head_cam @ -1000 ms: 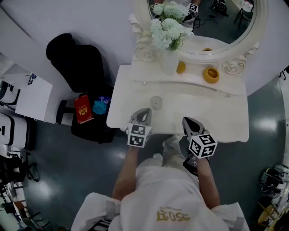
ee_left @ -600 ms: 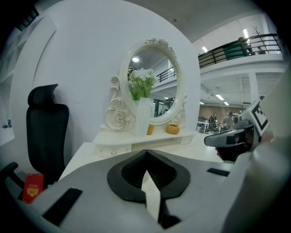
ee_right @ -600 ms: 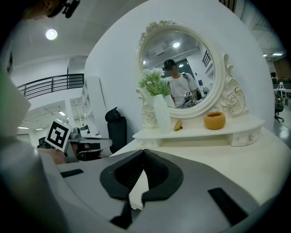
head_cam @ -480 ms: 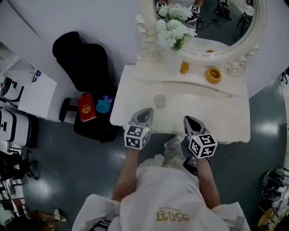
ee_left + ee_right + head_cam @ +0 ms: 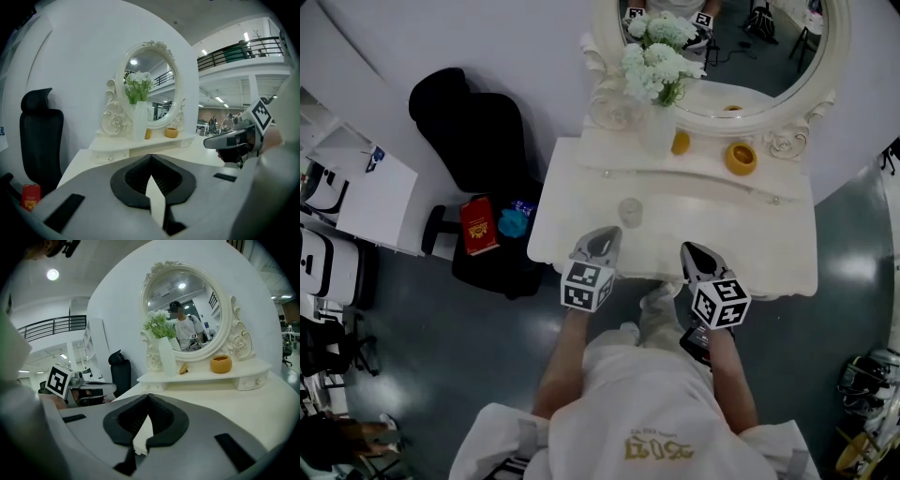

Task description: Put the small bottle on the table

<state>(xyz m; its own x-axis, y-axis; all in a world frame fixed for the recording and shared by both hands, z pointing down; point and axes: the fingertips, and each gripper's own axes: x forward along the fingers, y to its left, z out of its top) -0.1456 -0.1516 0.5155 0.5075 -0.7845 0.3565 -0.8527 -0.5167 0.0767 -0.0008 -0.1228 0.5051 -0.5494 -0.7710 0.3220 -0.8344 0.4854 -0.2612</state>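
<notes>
A small clear bottle (image 5: 629, 211) stands upright on the white dressing table (image 5: 769, 239), left of its middle. My left gripper (image 5: 598, 246) hovers over the table's front edge just below the bottle, apart from it, jaws shut and empty. My right gripper (image 5: 697, 255) is level with it to the right, also shut on nothing. In the left gripper view the shut tips (image 5: 151, 157) hide the bottle, and the right gripper (image 5: 234, 138) shows at the side. In the right gripper view the tips (image 5: 148, 397) meet, with the left gripper (image 5: 89, 390) beside them.
On the raised back shelf stand a vase of white flowers (image 5: 659, 122), a small yellow thing (image 5: 677, 142) and an orange pot (image 5: 740, 157), under an oval mirror (image 5: 769, 56). A black chair (image 5: 467, 131) and a red box (image 5: 476, 225) are left of the table.
The head view has shifted slightly, so the table sits a bit further right in the picture. Both grippers stay shut at the table's front edge, hardly moved.
</notes>
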